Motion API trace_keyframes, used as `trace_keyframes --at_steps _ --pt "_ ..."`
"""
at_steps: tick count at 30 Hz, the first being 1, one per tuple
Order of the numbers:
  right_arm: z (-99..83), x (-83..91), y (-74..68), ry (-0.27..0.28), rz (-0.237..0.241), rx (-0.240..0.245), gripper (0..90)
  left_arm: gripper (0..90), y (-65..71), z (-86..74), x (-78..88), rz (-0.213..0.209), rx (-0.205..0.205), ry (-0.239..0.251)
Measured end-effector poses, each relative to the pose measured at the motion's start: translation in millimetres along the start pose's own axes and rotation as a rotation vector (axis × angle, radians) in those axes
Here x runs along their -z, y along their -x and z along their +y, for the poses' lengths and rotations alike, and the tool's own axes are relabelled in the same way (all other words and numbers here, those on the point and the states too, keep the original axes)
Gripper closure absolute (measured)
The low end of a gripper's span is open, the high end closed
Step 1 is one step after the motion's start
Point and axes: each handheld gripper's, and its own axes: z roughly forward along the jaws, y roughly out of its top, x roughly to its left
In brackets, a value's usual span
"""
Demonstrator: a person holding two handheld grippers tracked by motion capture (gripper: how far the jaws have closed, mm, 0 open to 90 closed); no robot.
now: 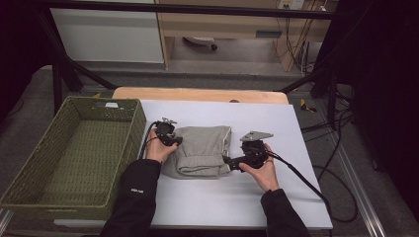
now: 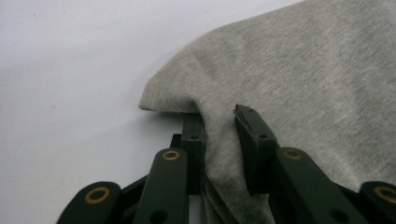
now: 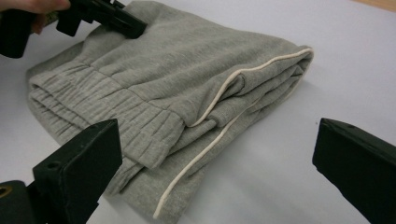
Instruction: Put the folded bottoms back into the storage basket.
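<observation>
1. Left tongs (image 2: 219, 140) pinch a fold of the grey sweatpants (image 1: 202, 150) at their edge.
2. Right tongs (image 3: 219, 172) gape wide beside the waistband.
3. Sweatpants lie folded mid-desk (image 1: 296, 128), soft and limp; gripping thick folded edges seems best.
4. Wicker basket (image 1: 29, 163) sits left.

One folded grey garment (image 1: 202, 150) with cream piping lies on one white tabletop (image 1: 276, 123). One green woven basket (image 1: 29, 163) stands at the tabletop's left edge. Two claws are in frame, the left claw (image 1: 174, 140) and the right claw (image 1: 228, 162), each held in one of a person's two hands, with two dark sleeves entering from the bottom.
</observation>
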Motion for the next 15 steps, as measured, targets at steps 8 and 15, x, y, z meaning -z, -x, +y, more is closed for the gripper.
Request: trace_keyframes --at_steps 8,15 --pt "1.5 -19.4 -0.1 -0.016 -0.022 -0.045 3.0 73.2 0.2 -0.3 -0.1 -0.001 -0.008 0.002" --pt "8.9 -40.5 -1.1 -0.035 -0.047 -0.106 3.4 73.2 -0.9 -0.6 -0.1 -0.009 -0.007 0.004"
